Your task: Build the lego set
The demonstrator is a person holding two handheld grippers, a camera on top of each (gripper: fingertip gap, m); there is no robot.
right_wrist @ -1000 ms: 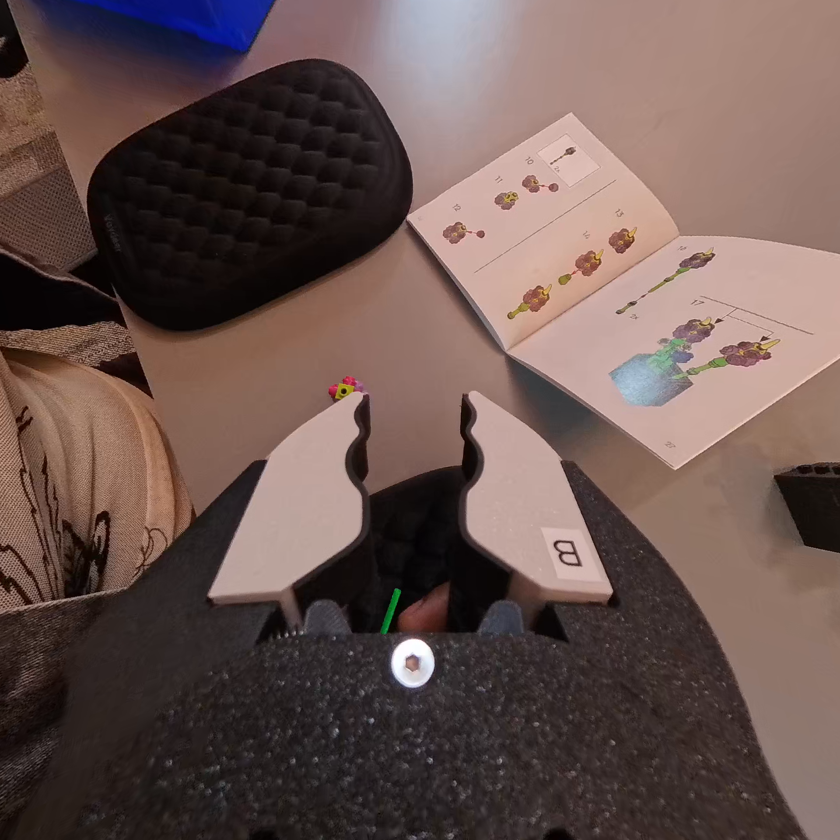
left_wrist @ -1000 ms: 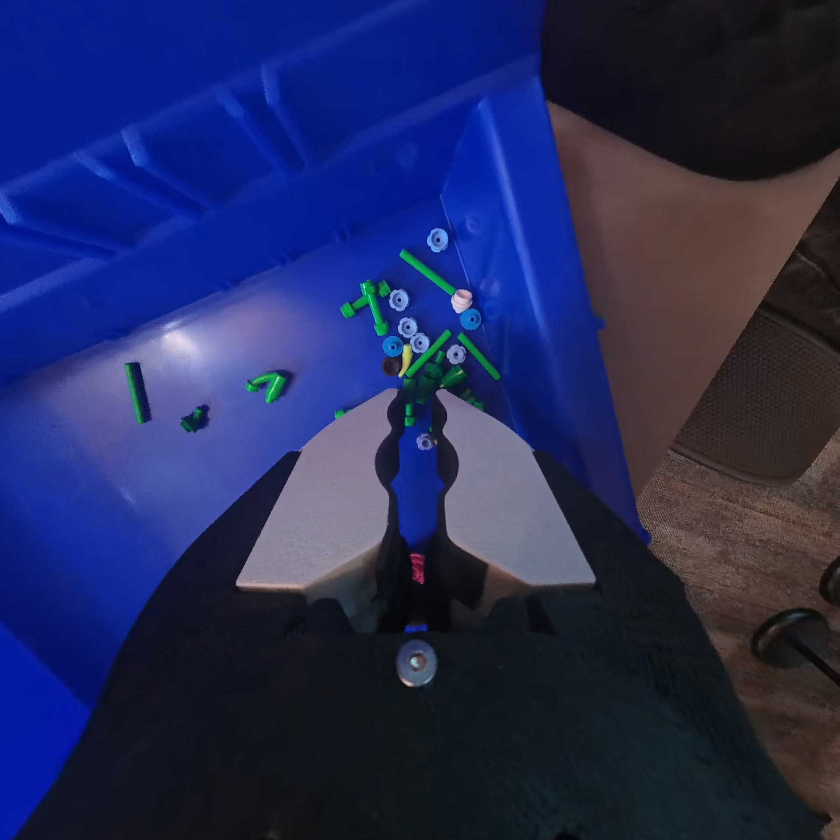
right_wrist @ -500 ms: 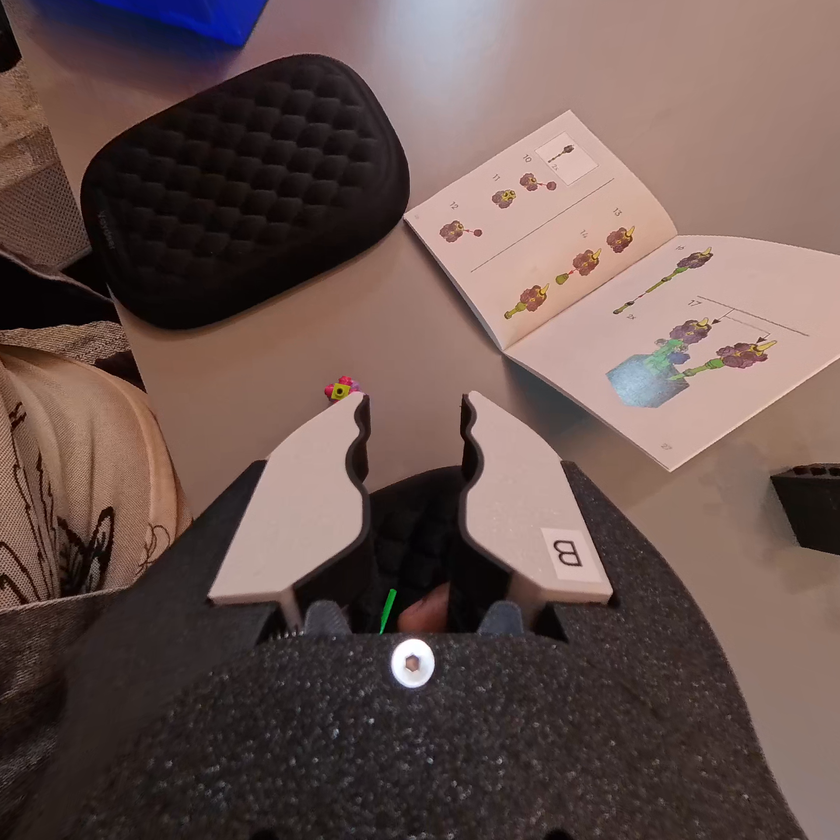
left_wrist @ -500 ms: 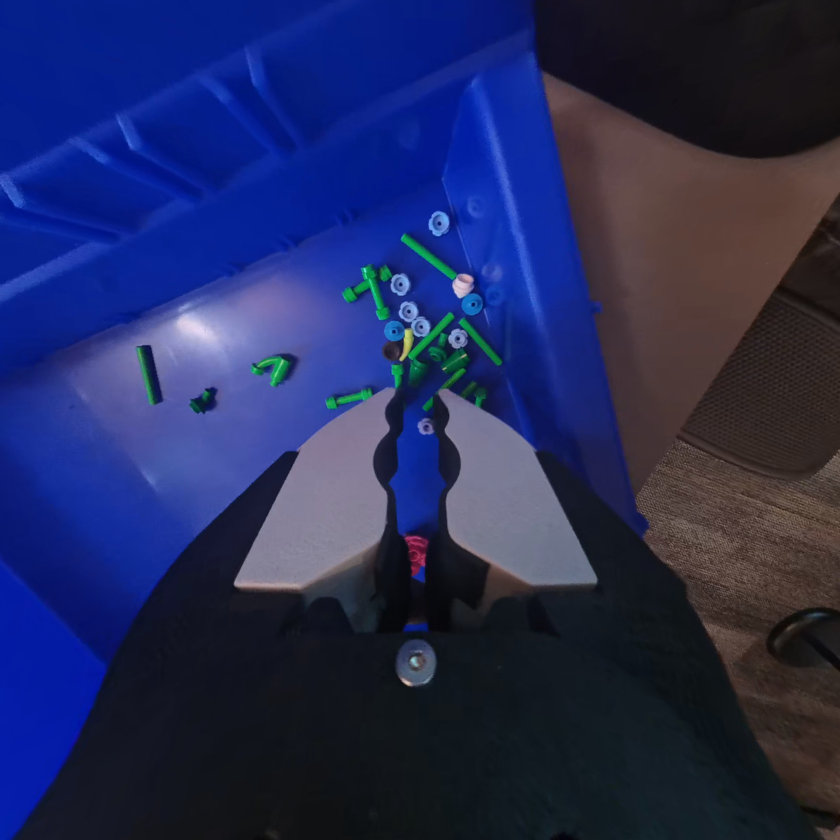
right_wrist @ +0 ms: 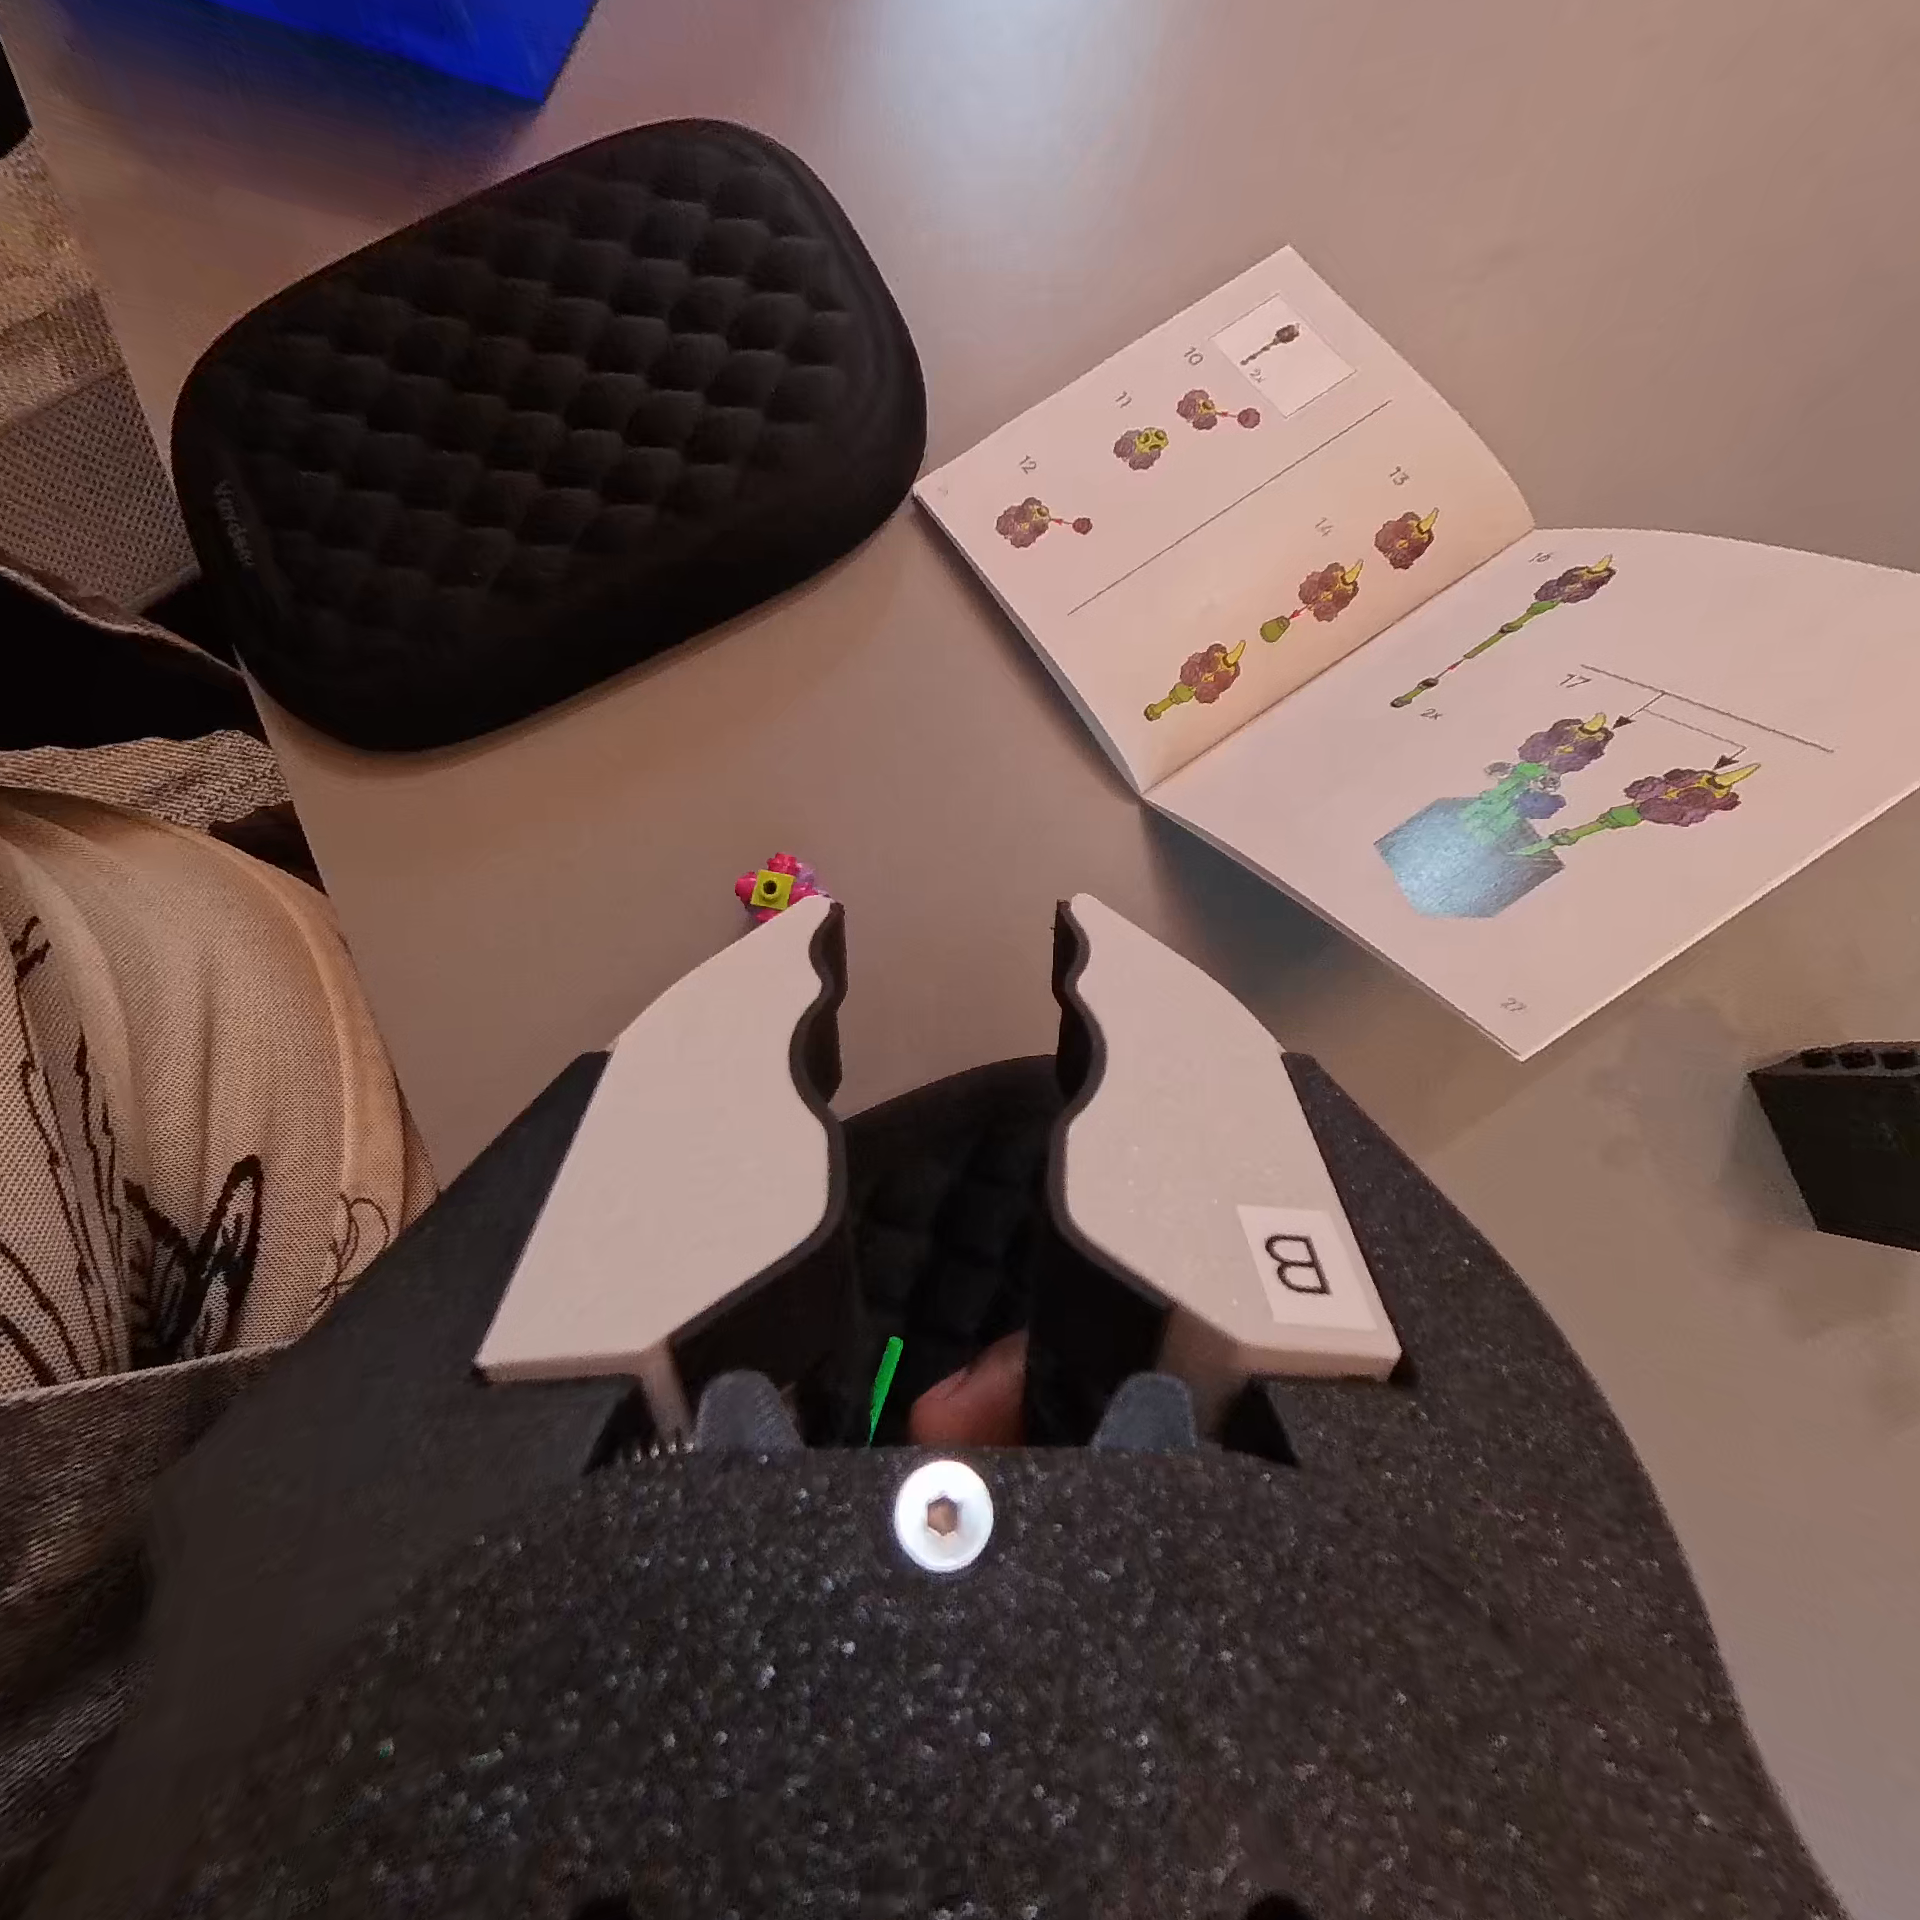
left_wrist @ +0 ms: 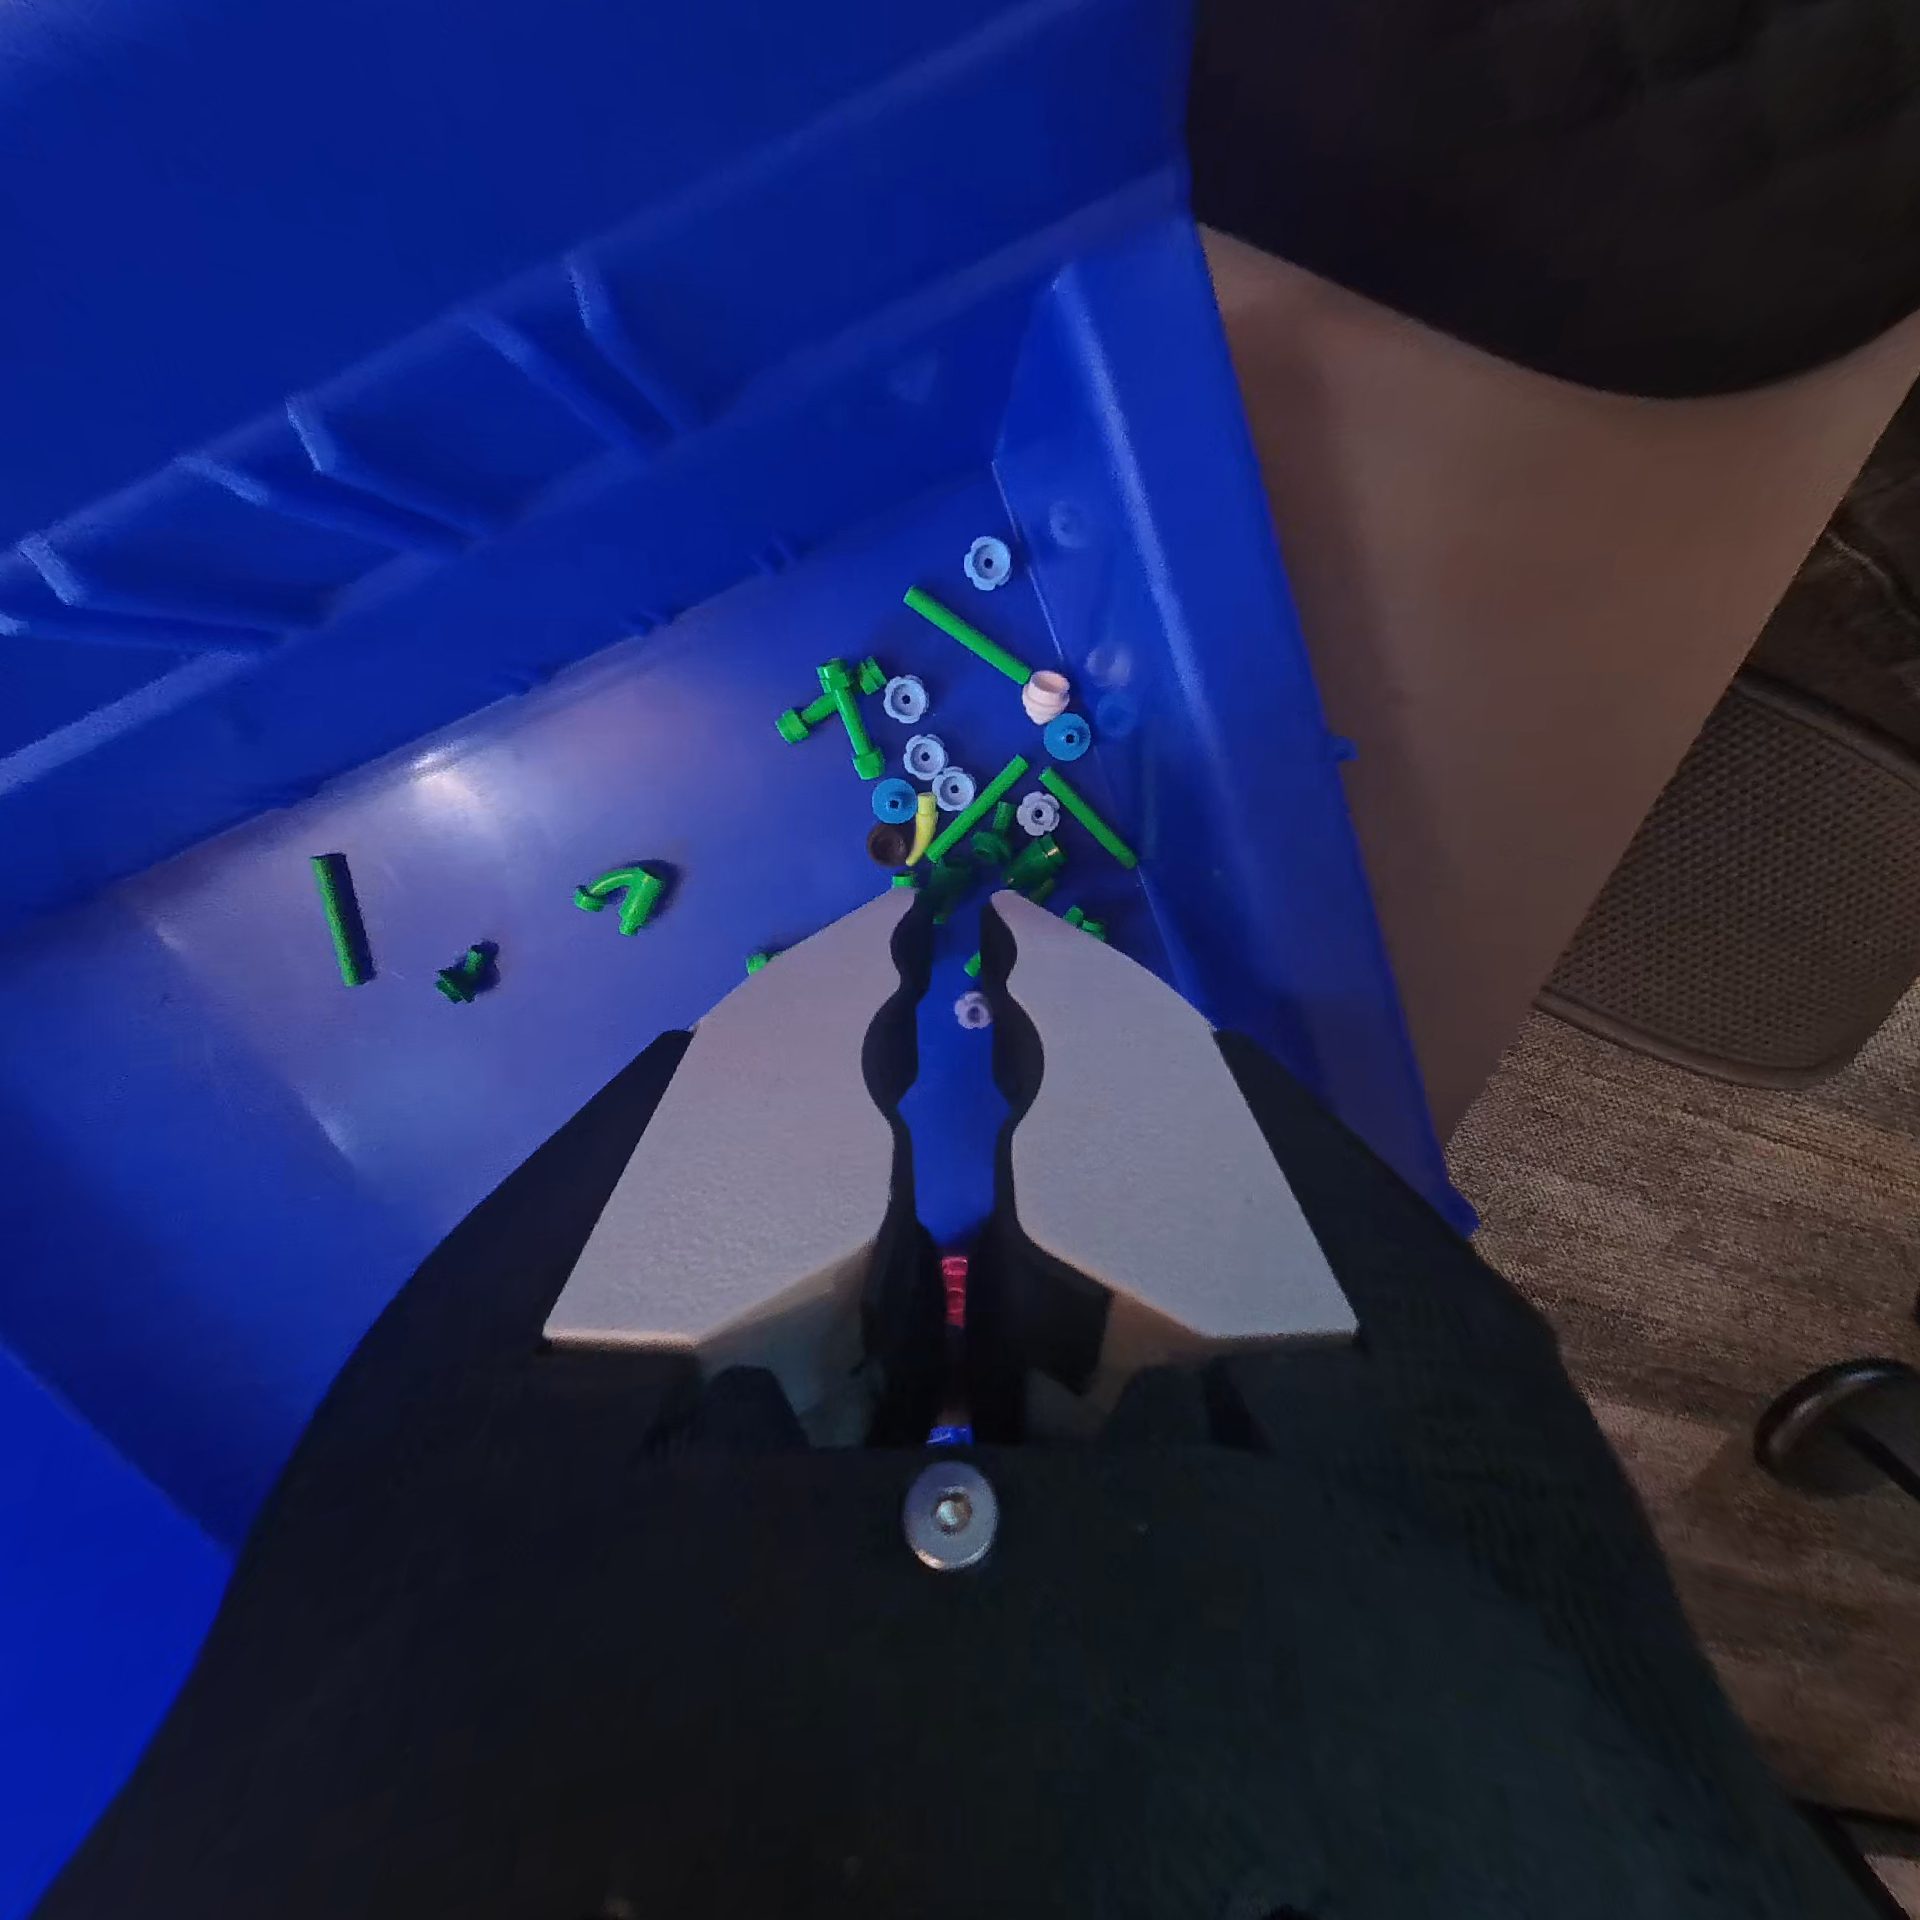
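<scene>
My left gripper (left_wrist: 951,909) hovers inside a blue bin (left_wrist: 1132,540), its tips just over a pile of loose lego pieces (left_wrist: 966,790): green rods, pale blue flower studs, a yellow horn. Its jaws are nearly together, and a small pink piece (left_wrist: 953,1288) sits pinched deep between them. My right gripper (right_wrist: 945,914) is open and empty above the grey table (right_wrist: 1143,156). A small pink and yellow-green lego flower (right_wrist: 774,885) lies by its left fingertip. An open instruction booklet (right_wrist: 1434,644) lies to the right.
More green pieces (left_wrist: 343,920) lie spread at the bin's left. A black quilted pad (right_wrist: 540,416) lies at the table's back left. A black block (right_wrist: 1849,1132) sits at the right edge. A person's patterned clothing (right_wrist: 156,1091) is at the left. Floor and a chair base (left_wrist: 1839,1423) lie right of the bin. Tip to tip, the grippers are about 35 cm apart.
The left gripper drew back a little from the pile, then moved forward over it again, its jaw gap unchanged. The right gripper has barely shifted and stays open.
</scene>
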